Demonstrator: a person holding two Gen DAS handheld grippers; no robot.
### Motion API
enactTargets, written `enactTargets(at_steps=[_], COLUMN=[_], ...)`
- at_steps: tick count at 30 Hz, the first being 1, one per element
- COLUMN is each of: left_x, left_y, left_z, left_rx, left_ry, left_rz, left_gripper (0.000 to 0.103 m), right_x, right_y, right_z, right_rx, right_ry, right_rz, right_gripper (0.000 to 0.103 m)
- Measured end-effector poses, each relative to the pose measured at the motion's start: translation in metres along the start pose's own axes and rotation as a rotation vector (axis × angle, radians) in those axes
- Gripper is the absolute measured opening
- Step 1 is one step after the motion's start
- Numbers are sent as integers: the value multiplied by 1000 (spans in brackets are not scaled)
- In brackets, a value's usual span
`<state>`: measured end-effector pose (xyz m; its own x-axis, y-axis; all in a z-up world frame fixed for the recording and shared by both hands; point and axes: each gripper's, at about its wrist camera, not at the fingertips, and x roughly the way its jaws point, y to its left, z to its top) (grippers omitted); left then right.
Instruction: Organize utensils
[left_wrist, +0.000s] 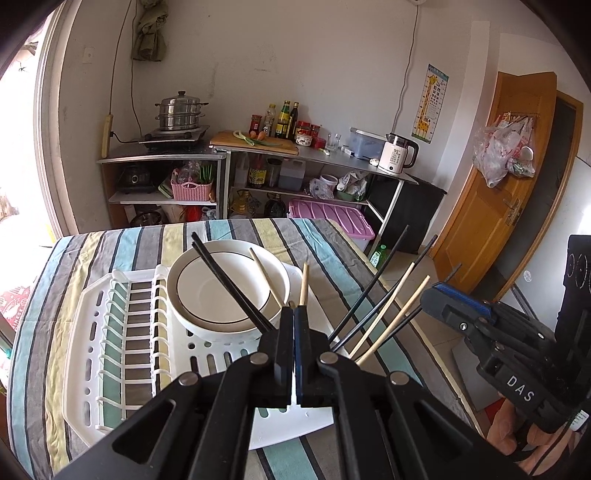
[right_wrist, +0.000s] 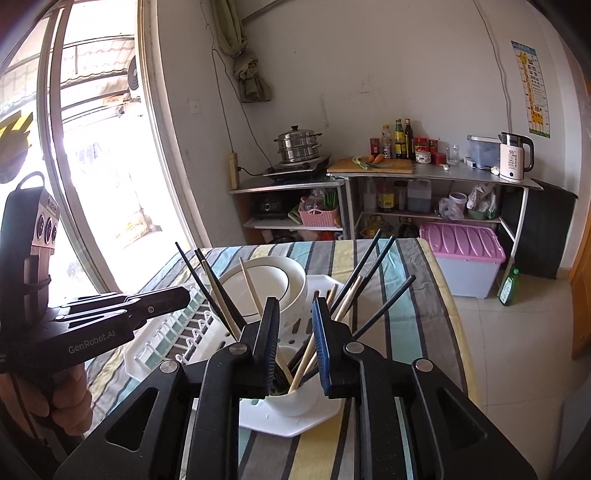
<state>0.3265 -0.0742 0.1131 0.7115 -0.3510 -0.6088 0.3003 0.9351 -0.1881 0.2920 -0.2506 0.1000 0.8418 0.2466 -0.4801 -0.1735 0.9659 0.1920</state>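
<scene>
A white dish rack (left_wrist: 122, 332) sits on the striped table. It also shows in the right wrist view (right_wrist: 159, 347). Stacked white bowls (left_wrist: 225, 291) stand in it. Black and wooden chopsticks (left_wrist: 384, 317) fan out of a white cup (right_wrist: 295, 400) at the rack's near right corner. My left gripper (left_wrist: 293, 314) is shut above the rack with nothing seen between its fingers; one wooden chopstick (left_wrist: 303, 282) rises just behind its tips. My right gripper (right_wrist: 295, 306) is open, its jaws on either side of the cup and chopsticks (right_wrist: 351, 291).
The striped tablecloth (left_wrist: 332, 243) covers the table; its right edge drops to a tiled floor (right_wrist: 517, 350). Behind stand kitchen shelves with a steamer pot (left_wrist: 179, 110), bottles, a kettle (left_wrist: 397, 153) and a pink-lidded bin (right_wrist: 465, 254). A wooden door (left_wrist: 498, 184) is at right.
</scene>
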Motion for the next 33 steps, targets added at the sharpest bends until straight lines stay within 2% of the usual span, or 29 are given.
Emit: enactTargets(at_steps=[5,9,15,22,29,33], left_x=[-18,-37,-68,-101,-132,-150], left_y=[-1,-3,-9,-13,-26,-29], left_z=[-22,-51,-101,-156,-199,-217], left_rx=[14,29,50,26,33,28], left_ry=[-27,-46,-70,-95,-134,-156], left_rz=[18,20,42,80,152,152], left_gripper=[1,2,10,20,20,20], right_x=[-20,-41,-75,-110,-139,-153], right_y=[7,11,18,35,50,57], right_z=[-12,-26,-64,-115,-154,-169], right_rx=[-24,-25,-27,-42,-47,-40], right_ry=[-19,-35,-45,-37,-39,-44], right_rz=[-5,3,-11,-32,-67,-70], right_gripper=[19,19,22,25,26,26])
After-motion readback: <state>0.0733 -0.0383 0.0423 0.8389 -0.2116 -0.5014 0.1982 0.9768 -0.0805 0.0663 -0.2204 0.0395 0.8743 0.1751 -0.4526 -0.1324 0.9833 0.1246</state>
